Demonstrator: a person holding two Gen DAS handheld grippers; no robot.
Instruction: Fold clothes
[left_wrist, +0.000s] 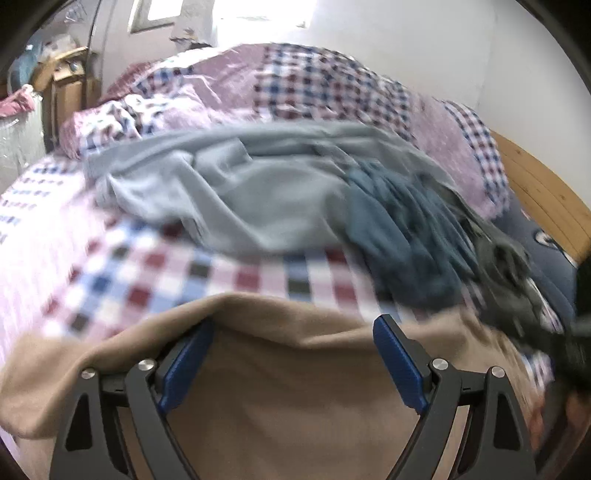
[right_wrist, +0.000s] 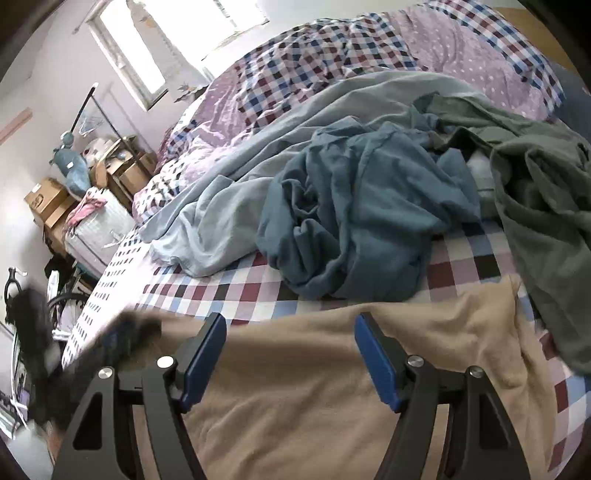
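Tan garment (right_wrist: 332, 369) spread on the near part of the bed, its far edge running roughly straight across the checked sheet (right_wrist: 229, 291); whether it has been folded once or merely laid flat cannot be told, since its near part passes out of view beneath both cameras. Judged from this layout, the task is at an early stage: the tan piece appears to be the one in hand, and no finished, stacked item is visible. The left claw (left_wrist: 293, 343) stands wide, its blue pads apart with the tan cloth lying below and between them; the left pad sits just under a raised lip of the cloth edge, but neither pad is seen pressing on fabric. The right claw (right_wrist: 290, 336) is likewise wide and empty, poised over the same garment just short of its far edge. Beyond the tan piece lie three unfolded items: a crumpled blue garment (right_wrist: 351, 221), near the tan edge; a pale grey-blue garment (right_wrist: 229, 206) to its left; and a grey-green garment (right_wrist: 535, 192) to the right, trailing toward the tan cloth's right corner. A rumpled checked quilt (right_wrist: 332, 48) fills the far side of the bed. The left view is blurred.
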